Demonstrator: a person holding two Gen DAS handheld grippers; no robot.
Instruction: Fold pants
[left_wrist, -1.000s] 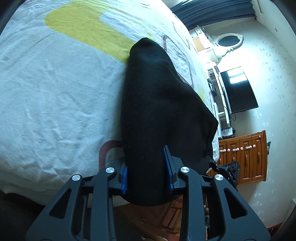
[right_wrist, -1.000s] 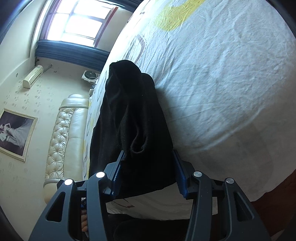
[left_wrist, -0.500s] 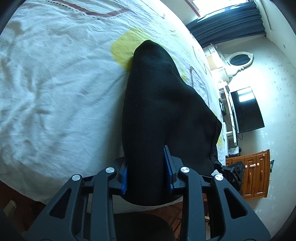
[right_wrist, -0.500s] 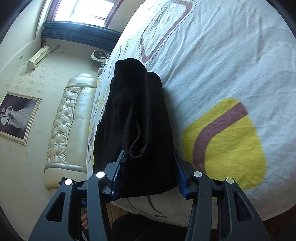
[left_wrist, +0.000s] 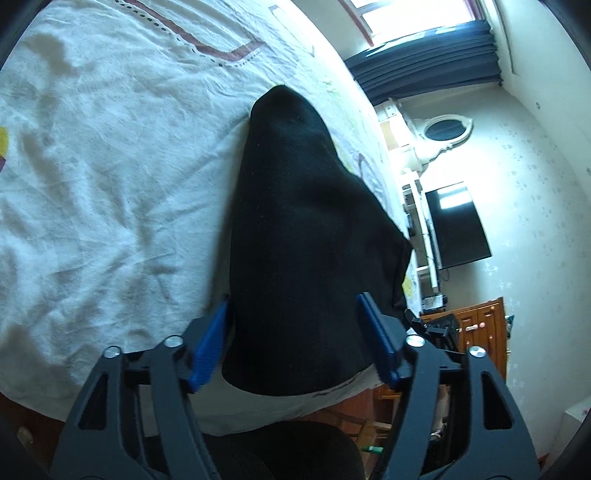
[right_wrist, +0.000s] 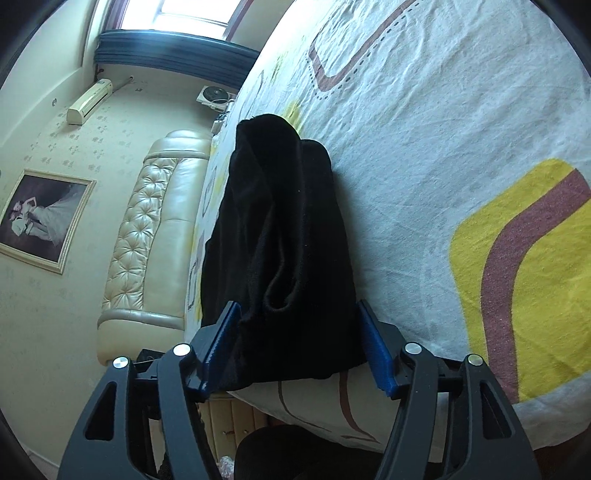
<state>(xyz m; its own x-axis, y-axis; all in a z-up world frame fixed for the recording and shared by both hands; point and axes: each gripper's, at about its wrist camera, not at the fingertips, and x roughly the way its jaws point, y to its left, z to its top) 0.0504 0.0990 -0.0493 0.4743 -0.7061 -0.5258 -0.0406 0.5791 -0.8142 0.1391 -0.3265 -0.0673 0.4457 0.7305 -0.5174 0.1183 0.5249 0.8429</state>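
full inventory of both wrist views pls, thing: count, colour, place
pants: 1, black, folded, on bed near its edge
bedsheet: 1, white with yellow and maroon shapes, covering bed
headboard: 1, cream tufted, head of bed
framed picture: 1, gilt frame, wall by headboard
air conditioner: 1, cream, high on wall
curtain: 1, dark blue, at window
TV: 1, black, on wall
cabinet: 1, orange wood, below TV
oval mirror: 1, white frame, on wall
left gripper: 1, black, blue pads, jaws opening, pants between
right gripper: 1, same, jaws opening, pants between
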